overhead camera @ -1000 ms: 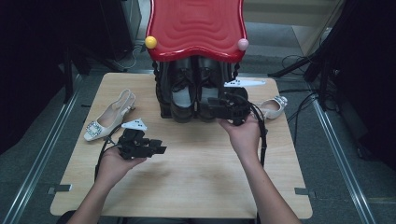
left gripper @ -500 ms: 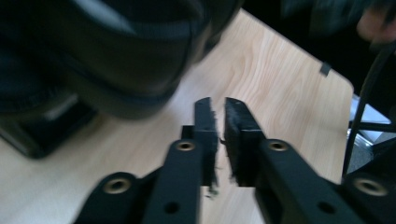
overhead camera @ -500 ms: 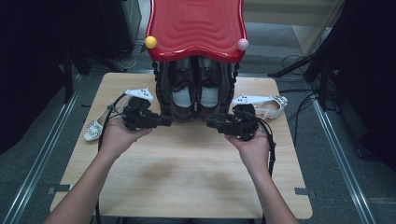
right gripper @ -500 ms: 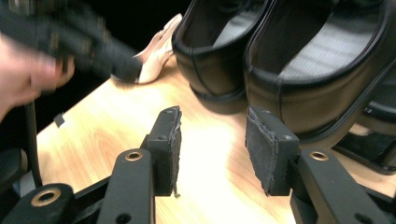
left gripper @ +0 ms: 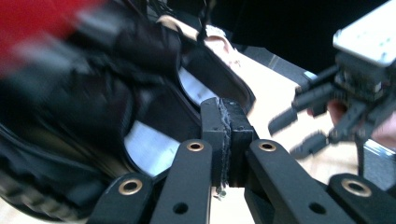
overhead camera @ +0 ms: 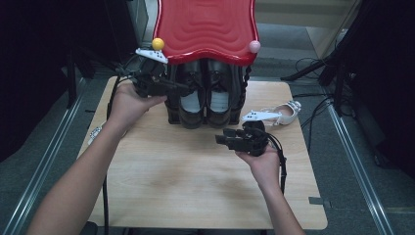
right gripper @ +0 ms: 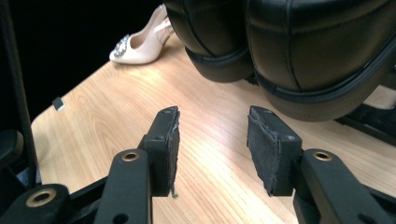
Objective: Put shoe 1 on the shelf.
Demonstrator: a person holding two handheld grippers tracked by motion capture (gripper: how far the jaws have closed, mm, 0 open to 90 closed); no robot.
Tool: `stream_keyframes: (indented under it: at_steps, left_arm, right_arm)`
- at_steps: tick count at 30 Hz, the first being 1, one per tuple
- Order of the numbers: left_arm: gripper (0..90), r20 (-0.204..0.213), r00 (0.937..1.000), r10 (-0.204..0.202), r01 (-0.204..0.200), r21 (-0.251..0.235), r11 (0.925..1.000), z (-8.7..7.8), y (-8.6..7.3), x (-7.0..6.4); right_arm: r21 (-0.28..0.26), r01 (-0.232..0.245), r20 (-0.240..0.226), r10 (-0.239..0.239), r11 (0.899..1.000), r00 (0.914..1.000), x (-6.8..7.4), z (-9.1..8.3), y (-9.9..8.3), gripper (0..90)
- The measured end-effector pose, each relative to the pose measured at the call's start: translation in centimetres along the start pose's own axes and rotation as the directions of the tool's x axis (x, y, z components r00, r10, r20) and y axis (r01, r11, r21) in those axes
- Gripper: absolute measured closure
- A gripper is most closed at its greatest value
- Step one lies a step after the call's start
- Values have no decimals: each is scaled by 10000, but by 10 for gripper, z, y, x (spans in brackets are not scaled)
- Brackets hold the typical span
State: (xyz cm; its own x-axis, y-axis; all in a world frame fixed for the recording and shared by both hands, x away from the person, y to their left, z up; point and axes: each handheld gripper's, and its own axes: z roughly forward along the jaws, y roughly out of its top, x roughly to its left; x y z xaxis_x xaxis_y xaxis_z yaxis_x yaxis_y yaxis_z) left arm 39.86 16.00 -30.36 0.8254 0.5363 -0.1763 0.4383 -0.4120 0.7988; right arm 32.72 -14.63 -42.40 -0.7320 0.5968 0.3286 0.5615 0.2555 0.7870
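A pair of black shoes (overhead camera: 205, 100) stands under a red wavy-topped rack (overhead camera: 208, 27) at the back of the wooden table (overhead camera: 195, 186). My left gripper (overhead camera: 182, 89) is at the left side of the shoes, jaws pointing right. Its pads (left gripper: 223, 135) press together with nothing visible between them, tips just in front of a shoe's opening (left gripper: 154, 140). My right gripper (overhead camera: 224, 141) is held low in front of the shoes, pointing left. It (right gripper: 212, 140) stands open over bare wood, with the black toes (right gripper: 317, 60) just beyond.
A white heeled shoe (overhead camera: 280, 115) lies right of the rack. Another white heel (right gripper: 137, 42) lies at the table's left edge, partly hidden by the left forearm (overhead camera: 73, 186). Yellow (overhead camera: 157, 44) and pink (overhead camera: 254, 46) balls cap the rack's front corners. Cables run on the floor at right.
My left gripper has risen from the table's left to the left side of the black shoes. My right gripper has drawn back from the shoes toward the person.
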Motion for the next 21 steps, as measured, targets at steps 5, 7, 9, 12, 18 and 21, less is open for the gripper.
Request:
stream_keyframes:
  at_steps: [5,7,9,12,18,21]
  left_arm:
    - [895,-152,9998,153,-154,-36,9999,0,28,2]
    - [889,-191,9993,335,-335,38,9994,1,39,1]
    - [886,-156,9992,375,-375,35,9993,2,51,-1]
    - [892,-66,9988,488,-488,61,9988,5,67,-1]
    - [897,-145,9981,595,-595,42,9982,11,96,3]
    - [896,-336,9962,805,-799,185,9966,15,109,5]
  right_arm:
    - [190,41,-3,-41,9998,10000,-1,5,-2,551]
    - [290,127,59,-128,9995,9999,-2,7,-4,552]
    - [360,93,41,-95,9993,9999,-3,10,-5,554]
    - [399,16,-9,-15,9992,10000,-5,13,-6,561]
    - [441,-72,-83,75,9990,9999,-9,16,-7,573]
    - [307,-86,-78,88,9995,9999,-11,15,-6,583]
